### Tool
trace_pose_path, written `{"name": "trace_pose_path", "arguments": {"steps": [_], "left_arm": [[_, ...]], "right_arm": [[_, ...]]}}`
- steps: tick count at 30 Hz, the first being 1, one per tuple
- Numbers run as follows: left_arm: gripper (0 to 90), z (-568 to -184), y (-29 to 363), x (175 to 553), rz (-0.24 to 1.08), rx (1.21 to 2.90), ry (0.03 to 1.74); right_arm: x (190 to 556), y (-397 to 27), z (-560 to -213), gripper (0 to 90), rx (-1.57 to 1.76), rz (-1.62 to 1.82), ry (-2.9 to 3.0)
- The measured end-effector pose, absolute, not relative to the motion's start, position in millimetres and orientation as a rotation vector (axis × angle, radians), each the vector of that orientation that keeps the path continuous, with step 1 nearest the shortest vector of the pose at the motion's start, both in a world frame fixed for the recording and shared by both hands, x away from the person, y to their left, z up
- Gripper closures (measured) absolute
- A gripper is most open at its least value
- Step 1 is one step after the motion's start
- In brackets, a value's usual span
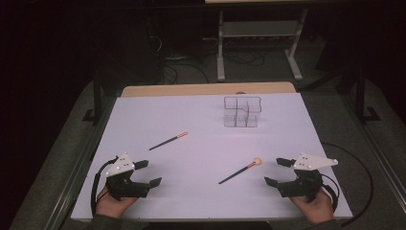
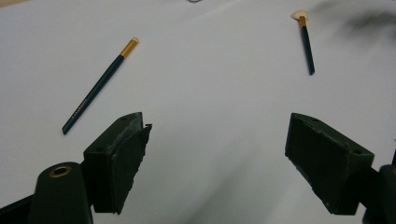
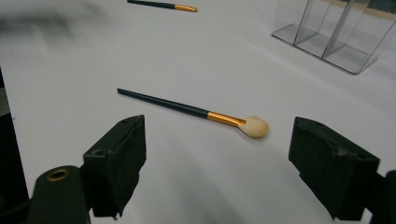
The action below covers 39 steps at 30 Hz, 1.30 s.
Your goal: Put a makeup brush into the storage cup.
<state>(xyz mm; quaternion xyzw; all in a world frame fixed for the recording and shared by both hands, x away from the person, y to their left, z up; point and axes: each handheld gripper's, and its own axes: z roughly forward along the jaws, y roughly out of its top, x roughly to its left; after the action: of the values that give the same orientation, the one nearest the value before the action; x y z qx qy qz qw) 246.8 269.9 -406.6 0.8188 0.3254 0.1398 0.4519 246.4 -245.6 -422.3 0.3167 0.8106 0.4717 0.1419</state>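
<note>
Two dark-handled makeup brushes with gold ferrules lie on the white table top (image 1: 201,120). The slim brush (image 1: 168,141) (image 2: 99,86) (image 3: 162,5) lies left of centre, up and to the right of my left gripper (image 1: 148,173) (image 2: 217,163), which is open and empty. The round-tipped brush (image 1: 240,171) (image 2: 305,41) (image 3: 194,113) lies right of centre, just left of my right gripper (image 1: 278,171) (image 3: 217,168), also open and empty. A clear plastic organiser (image 1: 242,111) (image 3: 334,32) with several compartments stands toward the back.
A person's hands hold both grippers near the table's front edge. A black cable (image 1: 356,165) loops off the table's right side. A wooden strip (image 1: 206,89) runs along the far edge, with a metal rack (image 1: 258,33) beyond it.
</note>
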Motion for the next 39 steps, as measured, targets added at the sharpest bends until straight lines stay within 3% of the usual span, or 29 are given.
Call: {"name": "trace_pose_path", "arguments": {"steps": [39], "left_arm": [[19.4,-403.0,271.7,247.4,0.342,2.07,0.775]], "right_arm": [[248.4,-246.1,-421.5,16.5,0.906,1.366,2.337]]}}
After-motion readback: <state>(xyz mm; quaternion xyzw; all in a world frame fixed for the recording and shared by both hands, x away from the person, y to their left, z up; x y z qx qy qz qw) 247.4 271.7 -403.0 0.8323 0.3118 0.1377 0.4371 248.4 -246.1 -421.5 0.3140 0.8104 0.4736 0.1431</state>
